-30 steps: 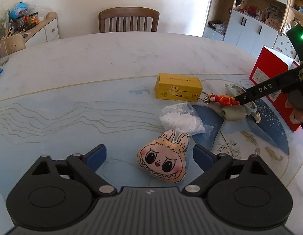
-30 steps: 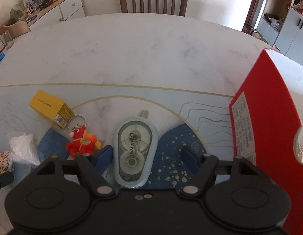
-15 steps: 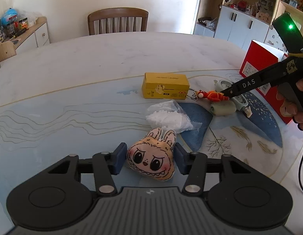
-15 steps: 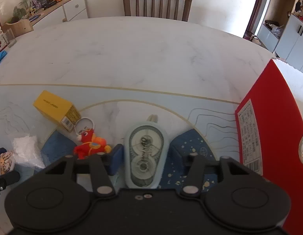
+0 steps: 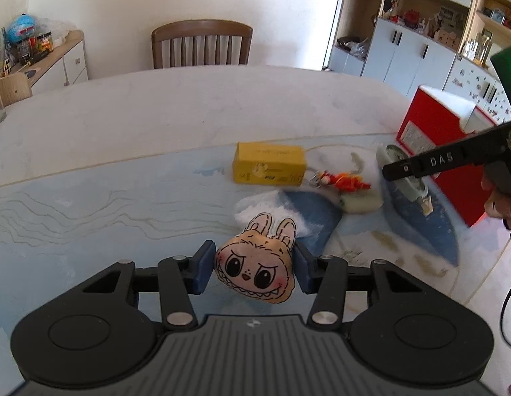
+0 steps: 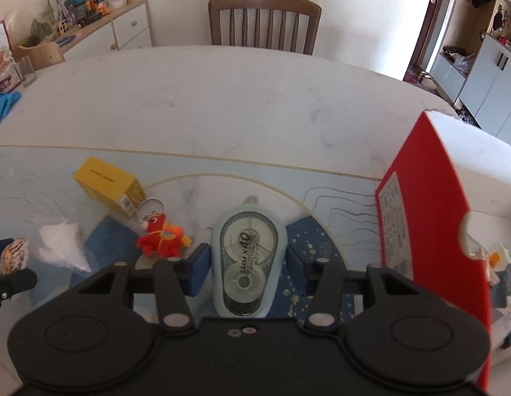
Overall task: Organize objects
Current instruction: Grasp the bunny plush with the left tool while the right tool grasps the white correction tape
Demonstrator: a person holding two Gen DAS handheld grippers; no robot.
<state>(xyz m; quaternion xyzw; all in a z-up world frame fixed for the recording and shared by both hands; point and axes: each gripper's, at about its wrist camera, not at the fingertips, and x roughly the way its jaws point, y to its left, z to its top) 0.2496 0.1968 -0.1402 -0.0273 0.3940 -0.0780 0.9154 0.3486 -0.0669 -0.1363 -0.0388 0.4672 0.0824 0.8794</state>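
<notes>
While both grippers are lifting their loads clear of the tabletop point(image 5: 189, 105), the soft plush point(image 5: 255, 269) is being squeezed only at its cheeks – it could slump or twist out of the left gripper point(image 5: 253, 269) on a quick swing. Smooth and rounded, the tape dispenser point(image 6: 248, 257) is likelier to slide forward out of the right gripper point(image 6: 248, 259), since the pads are pressing only on its slick sides. That red box point(image 6: 430, 231) is standing just beside the dispenser, so a careless sweep might clip its wall. Both sets of jaws are standing partway closed – the left is gripping the plush, the right is clamping the dispenser. Nearby, a yellow carton point(image 5: 269, 164) and a red toy point(image 6: 163, 236) are lying untouched.
</notes>
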